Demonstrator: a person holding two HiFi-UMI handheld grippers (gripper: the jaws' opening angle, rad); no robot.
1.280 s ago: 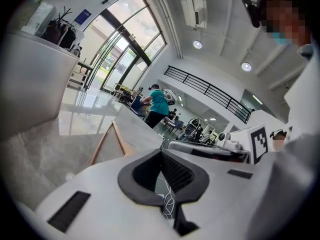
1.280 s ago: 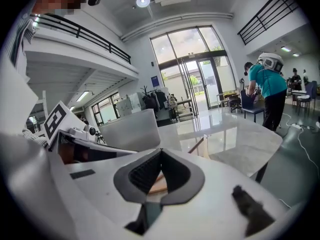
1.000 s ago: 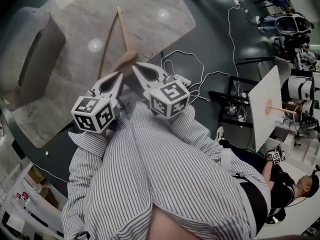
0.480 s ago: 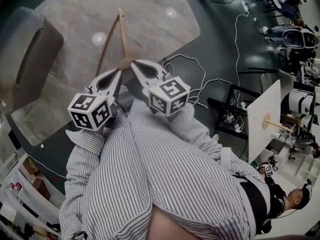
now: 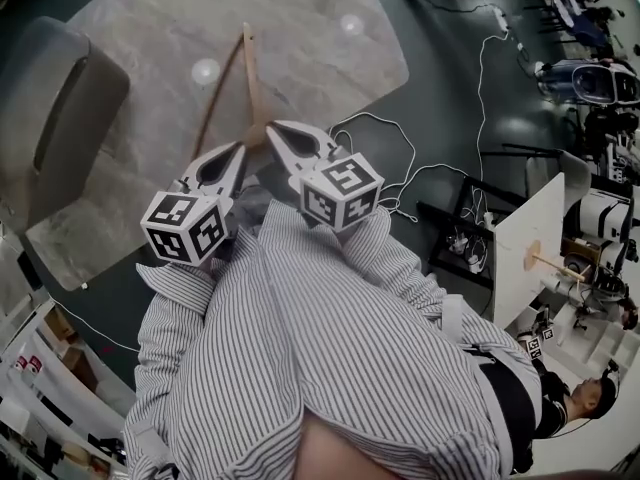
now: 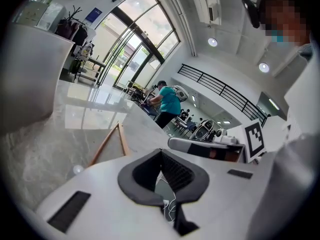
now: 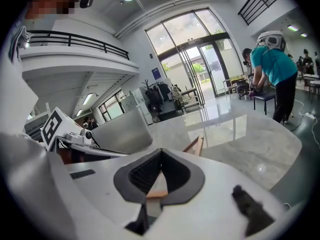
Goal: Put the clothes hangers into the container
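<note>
On the pale marble-patterned desk [image 5: 310, 38], a light wooden triangular clothes hanger [image 5: 250, 78] lay flat, its apex toward the person and its two arms spreading away. A tall grey plastic container [image 5: 60, 118] stood at the desk's left edge, well apart from the hanger.

The left hand-held gripper [image 5: 232, 156] hovered just beside the hanger's near end with its jaws closed together and nothing between them; only floor and cables showed through the gap behind the tips [image 6: 161, 151]. The right hand-held gripper [image 5: 280, 133] sat over the apex, its jaws also together at the tips [image 7: 161, 151]. A strip of tan wood showed through the opening behind them, but it looked to be lying underneath rather than pinched.

The hanger [image 7: 196, 145] looked stiff and light, likely with a smooth finish that could slide in the pads. Being an open frame, it would probably swing if taken at one far tip. One sloping arm close to the apex seemed the better hold, with the jaws opened first and closed across the flat of the wood.
</note>
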